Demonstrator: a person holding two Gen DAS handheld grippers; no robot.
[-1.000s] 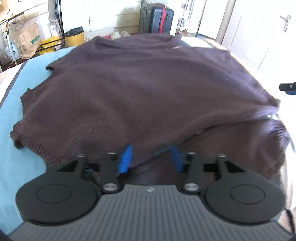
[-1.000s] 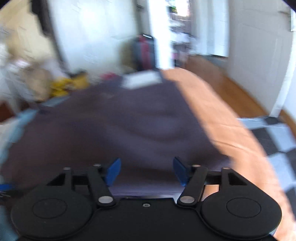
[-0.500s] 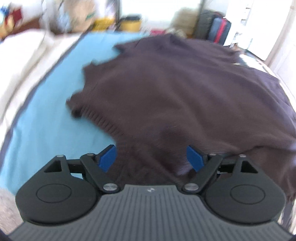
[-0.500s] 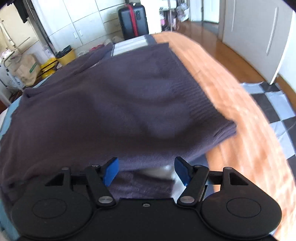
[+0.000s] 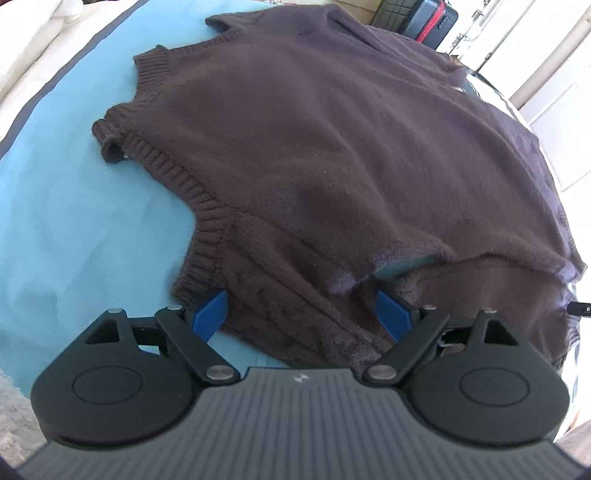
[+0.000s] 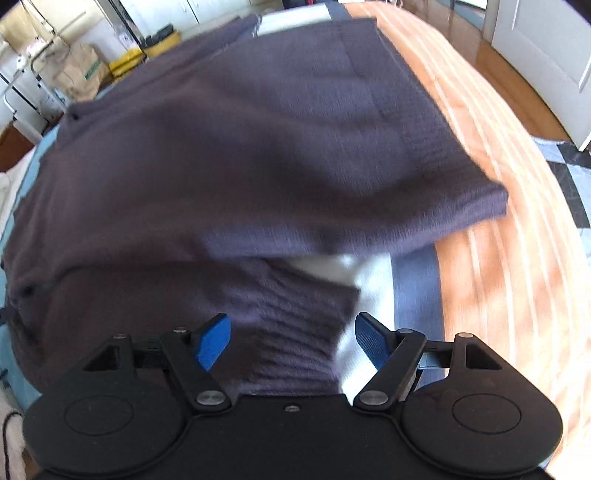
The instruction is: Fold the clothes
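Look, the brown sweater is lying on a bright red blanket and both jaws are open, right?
Not quite. The blanket under the brown sweater is light blue, not red, as the left wrist view shows. Both the left gripper and right gripper do have open, still-widening jaws.

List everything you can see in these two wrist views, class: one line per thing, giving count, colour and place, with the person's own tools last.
Sweater: one, dark brown knit, spread over the bed, folded over itself near the cameras.
Blue cover: one, light blue, under the sweater's left side.
Orange cover: one, orange, right of the sweater.
Suitcase: one, black with red stripe, beyond the bed.
Paper bag: one, brown, on the floor at far left.
Yellow bin: one, yellow, beside the bag.
Left gripper: one, black with blue pads, jaws opening over the sweater's near edge, not pressing it.
Right gripper: one, same colours, jaws opening over the ribbed edge.
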